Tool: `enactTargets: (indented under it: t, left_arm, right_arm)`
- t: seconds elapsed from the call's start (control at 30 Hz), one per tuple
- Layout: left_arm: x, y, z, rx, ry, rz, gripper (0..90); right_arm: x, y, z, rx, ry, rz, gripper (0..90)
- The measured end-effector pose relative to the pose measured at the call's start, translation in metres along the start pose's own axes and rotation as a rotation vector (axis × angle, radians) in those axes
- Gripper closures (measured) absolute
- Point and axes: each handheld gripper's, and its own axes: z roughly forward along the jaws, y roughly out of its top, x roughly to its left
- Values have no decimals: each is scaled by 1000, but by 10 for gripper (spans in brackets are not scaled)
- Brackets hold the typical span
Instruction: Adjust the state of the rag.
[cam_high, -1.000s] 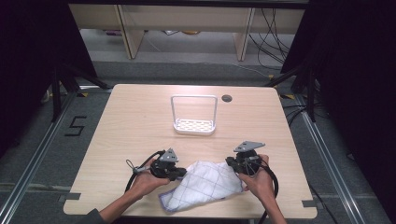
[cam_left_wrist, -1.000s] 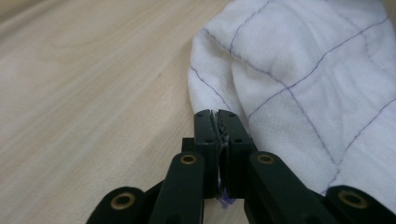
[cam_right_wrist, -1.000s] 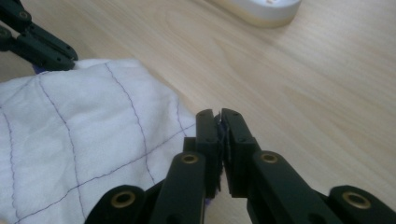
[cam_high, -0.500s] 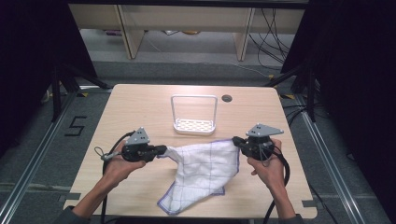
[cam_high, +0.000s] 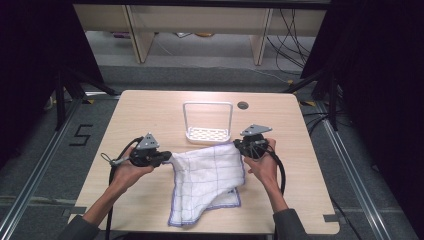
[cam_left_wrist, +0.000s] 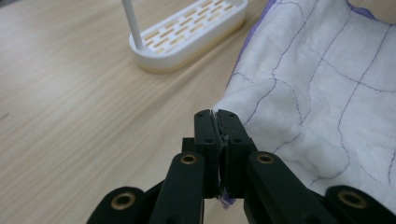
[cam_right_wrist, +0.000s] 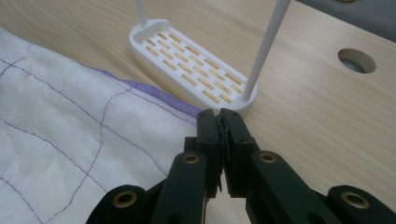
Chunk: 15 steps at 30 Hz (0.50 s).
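White quilted cloth (cam_high: 207, 182) with purple stitched squares and purple hem spreads near the worktop's (cam_high: 150, 107) front edge, one piece. The left gripper (cam_left_wrist: 217, 122) and right gripper (cam_right_wrist: 219, 122) each pinch a corner. One white slotted plastic rack (cam_high: 208, 122) stands behind, mid-worktop.

- cloth (cam_high: 207, 172): white, thin purple grid lines, purple hem
- rack (cam_high: 208, 134): white, slotted base
- table (cam_high: 150, 110): light wood grain
- gripper jaws: black, brass rivets

a lab-like recording bay: black curtains (cam_high: 30, 60), floor rails (cam_high: 30, 195) (marked "5"), loose cables (cam_high: 295, 35).
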Motion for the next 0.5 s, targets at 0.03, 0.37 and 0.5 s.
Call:
enactTargets:
  t: [0.03,0.37,0.5]
  left_arm:
    - [0,-2,1,7,1,-2,868]
    - [1,-17,15,87,9,-24,697]
    - [0,-18,-5,54,27,-71,493]
  right_arm:
    - [2,-1,7,15,-3,4,872]
    - [6,-8,23,110,-88,49,579]
    - [6,-15,-11,77,-98,83,534]
